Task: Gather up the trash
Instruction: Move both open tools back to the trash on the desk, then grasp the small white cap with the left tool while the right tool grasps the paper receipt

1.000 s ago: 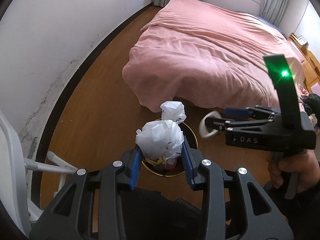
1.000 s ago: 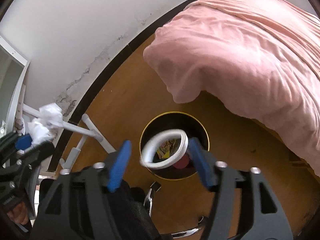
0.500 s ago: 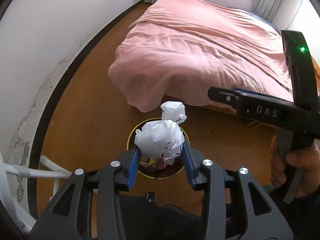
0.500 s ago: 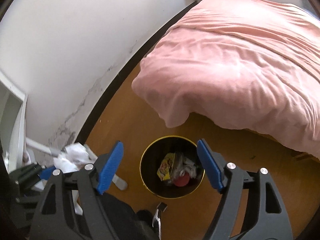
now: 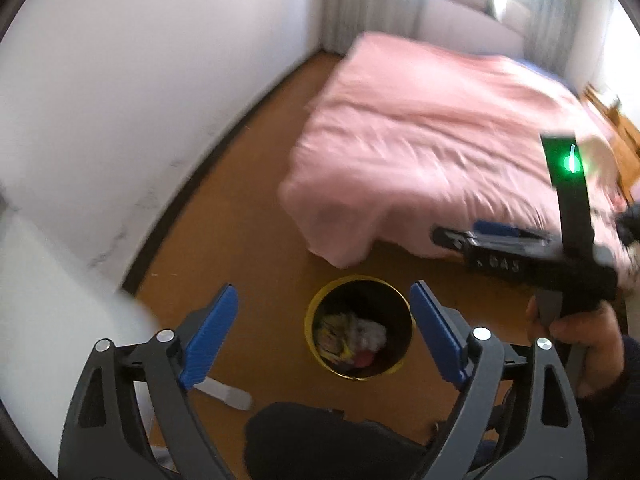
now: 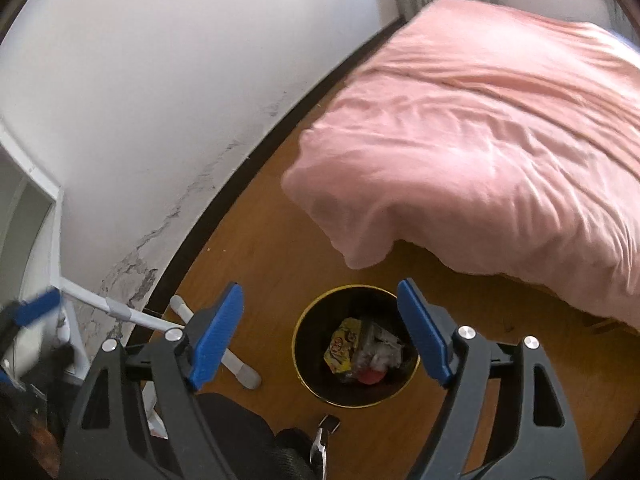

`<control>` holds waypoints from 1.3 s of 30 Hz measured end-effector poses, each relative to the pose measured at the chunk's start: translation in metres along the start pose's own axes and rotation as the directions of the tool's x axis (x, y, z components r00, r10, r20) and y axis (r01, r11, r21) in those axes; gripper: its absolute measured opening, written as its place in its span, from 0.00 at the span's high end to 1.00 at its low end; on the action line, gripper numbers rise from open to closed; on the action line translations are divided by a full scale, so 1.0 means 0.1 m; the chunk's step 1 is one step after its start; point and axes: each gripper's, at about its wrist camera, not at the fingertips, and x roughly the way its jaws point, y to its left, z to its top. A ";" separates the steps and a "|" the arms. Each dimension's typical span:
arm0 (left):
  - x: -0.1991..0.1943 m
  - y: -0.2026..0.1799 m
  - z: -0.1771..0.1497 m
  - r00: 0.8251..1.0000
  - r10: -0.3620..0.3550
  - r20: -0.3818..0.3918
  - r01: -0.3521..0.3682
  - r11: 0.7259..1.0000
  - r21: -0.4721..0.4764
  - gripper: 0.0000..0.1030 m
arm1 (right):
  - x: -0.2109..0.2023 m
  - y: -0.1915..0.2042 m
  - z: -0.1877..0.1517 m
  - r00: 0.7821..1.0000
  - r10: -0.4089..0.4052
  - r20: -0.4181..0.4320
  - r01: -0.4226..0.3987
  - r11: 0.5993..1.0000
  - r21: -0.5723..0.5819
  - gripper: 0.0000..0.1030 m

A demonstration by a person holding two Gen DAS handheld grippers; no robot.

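Note:
A round black trash bin with a yellow rim stands on the wooden floor beside the bed. Crumpled white trash lies inside it with a yellow wrapper and something red. My left gripper hangs above the bin, its jaws opening wide with nothing between them. My right gripper also hovers over the bin, jaws still opening and empty. It shows side-on as the right gripper in the left wrist view, held by a hand. The left gripper's blue pad is blurred at the right view's left edge.
A bed with a pink cover fills the right and far side. A white wall with a dark baseboard runs along the left. White rack legs stand on the floor left of the bin. Dark clothing is at the bottom.
The left gripper opened and its white crumpled bag dropped into the bin. The right gripper let its white ring fall in and spread wider. Both grippers rose.

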 end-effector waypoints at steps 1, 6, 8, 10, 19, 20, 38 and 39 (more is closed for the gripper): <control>-0.15 0.17 0.00 0.999 0.025 0.021 -0.024 0.999 -0.031 0.16 | -0.04 0.11 0.01 1.000 0.005 0.010 -0.004 1.000 -0.026 0.26; -0.78 1.12 -0.16 0.977 0.200 0.071 -0.184 0.966 -0.183 0.14 | -0.23 0.83 0.16 0.995 0.085 0.054 -0.075 0.985 -0.153 0.26; -0.98 1.63 -0.31 0.955 0.291 0.054 -0.269 0.929 -0.255 0.14 | -0.29 1.25 0.22 0.988 0.141 0.057 -0.125 0.968 -0.219 0.26; -1.14 2.05 -0.46 0.934 0.355 0.034 -0.325 0.887 -0.327 0.14 | -0.32 1.76 0.25 0.976 0.214 0.045 -0.192 0.937 -0.292 0.25; -1.63 3.83 -1.41 0.842 0.525 -0.127 -0.494 0.654 -0.573 0.14 | -0.08 3.85 -0.09 0.904 0.388 -0.181 -0.419 0.717 -0.557 0.25; -1.65 3.97 -1.49 0.839 0.526 -0.137 -0.494 0.632 -0.597 0.14 | -0.03 4.05 -0.15 0.897 0.391 -0.205 -0.434 0.693 -0.576 0.25; -1.69 4.48 -1.79 0.873 0.467 -0.142 -0.440 0.628 -0.642 0.85 | 0.57 6.07 -0.57 0.811 0.408 -0.420 -0.576 0.428 -0.696 0.26; -1.75 4.44 -1.81 0.873 0.468 -0.141 -0.441 0.630 -0.639 0.85 | 0.60 6.17 -0.61 0.805 0.406 -0.432 -0.583 0.406 -0.704 0.26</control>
